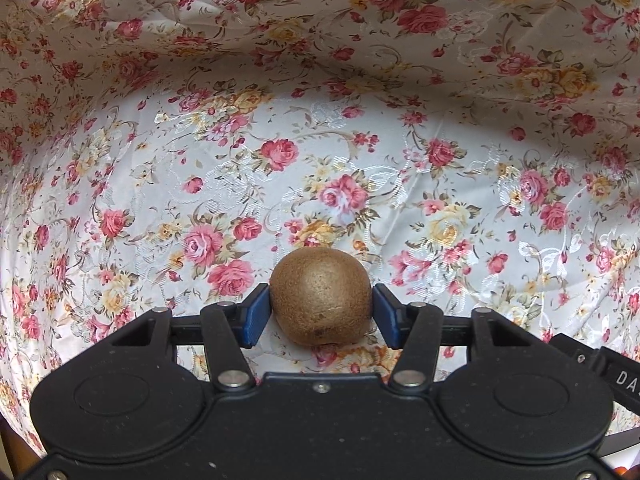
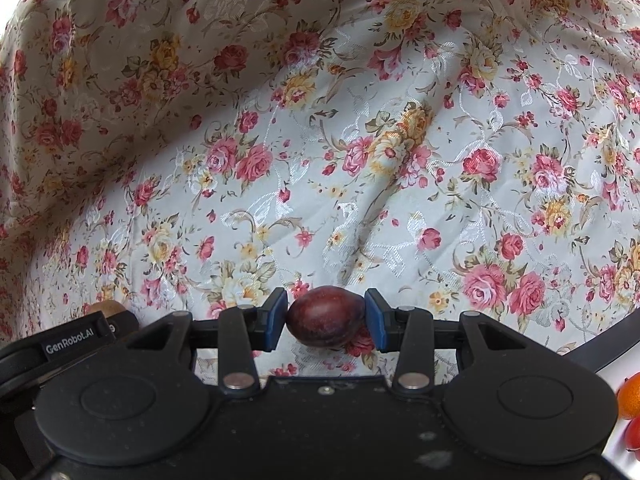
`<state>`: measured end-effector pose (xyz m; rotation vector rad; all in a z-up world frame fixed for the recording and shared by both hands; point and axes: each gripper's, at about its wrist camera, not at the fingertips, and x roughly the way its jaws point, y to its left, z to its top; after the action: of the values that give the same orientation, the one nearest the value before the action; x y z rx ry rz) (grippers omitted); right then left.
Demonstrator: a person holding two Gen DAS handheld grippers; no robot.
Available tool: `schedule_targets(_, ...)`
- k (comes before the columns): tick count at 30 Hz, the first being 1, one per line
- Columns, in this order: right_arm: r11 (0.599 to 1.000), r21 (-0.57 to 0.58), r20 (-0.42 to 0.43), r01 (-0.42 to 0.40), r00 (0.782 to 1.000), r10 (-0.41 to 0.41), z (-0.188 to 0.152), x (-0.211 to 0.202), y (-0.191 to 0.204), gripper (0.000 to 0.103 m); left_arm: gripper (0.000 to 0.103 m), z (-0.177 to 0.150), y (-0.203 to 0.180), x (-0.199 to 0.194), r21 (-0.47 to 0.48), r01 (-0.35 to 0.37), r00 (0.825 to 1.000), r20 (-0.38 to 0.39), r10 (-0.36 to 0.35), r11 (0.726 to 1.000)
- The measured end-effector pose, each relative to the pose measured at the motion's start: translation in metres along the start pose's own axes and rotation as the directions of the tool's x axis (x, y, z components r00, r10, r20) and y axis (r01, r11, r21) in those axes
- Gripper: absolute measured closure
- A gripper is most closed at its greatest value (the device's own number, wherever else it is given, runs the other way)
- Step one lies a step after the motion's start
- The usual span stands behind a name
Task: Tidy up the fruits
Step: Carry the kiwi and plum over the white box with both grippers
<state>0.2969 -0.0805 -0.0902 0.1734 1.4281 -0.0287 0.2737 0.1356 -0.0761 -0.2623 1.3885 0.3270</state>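
Observation:
In the left wrist view my left gripper [image 1: 321, 312] is shut on a brown fuzzy kiwi [image 1: 321, 296], its blue pads [image 1: 256, 312] pressing both sides, held just above the floral cloth [image 1: 280, 152]. In the right wrist view my right gripper [image 2: 326, 318] is shut on a dark red plum [image 2: 326, 316], also above the cloth [image 2: 360, 160]. The left gripper's body and the kiwi's top [image 2: 106, 307] show at the lower left of the right wrist view.
A white plate rim [image 2: 616, 376] shows at the right edge of the right wrist view, with an orange fruit [image 2: 630, 396] and a red fruit [image 2: 634, 432] on it. The floral cloth rises in folds behind both grippers.

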Motion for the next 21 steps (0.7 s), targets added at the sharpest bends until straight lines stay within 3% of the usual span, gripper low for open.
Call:
schedule_targets(6, 1.000, 0.002, -0.006, 0.003, 1.000, -0.003, 0.002, 0.005, 0.002, 0.059, 0.042, 0.009, -0.003, 0.017, -0.001, -0.021, 1.000, -0.007, 0.021, 1.000)
schedule_targets(13, 1.000, 0.001, 0.004, -0.010, 1.000, 0.010, 0.001, -0.001, 0.005, 0.059, 0.044, 0.006, 0.008, 0.014, -0.063, 0.023, 1.000, 0.010, -0.022, 0.998)
schedule_targets(21, 0.999, 0.010, 0.081, -0.046, 0.996, 0.045, 0.000, -0.031, -0.003, 0.059, 0.044, -0.004, -0.013, -0.017, 0.026, 0.036, 0.996, 0.076, -0.038, 0.999)
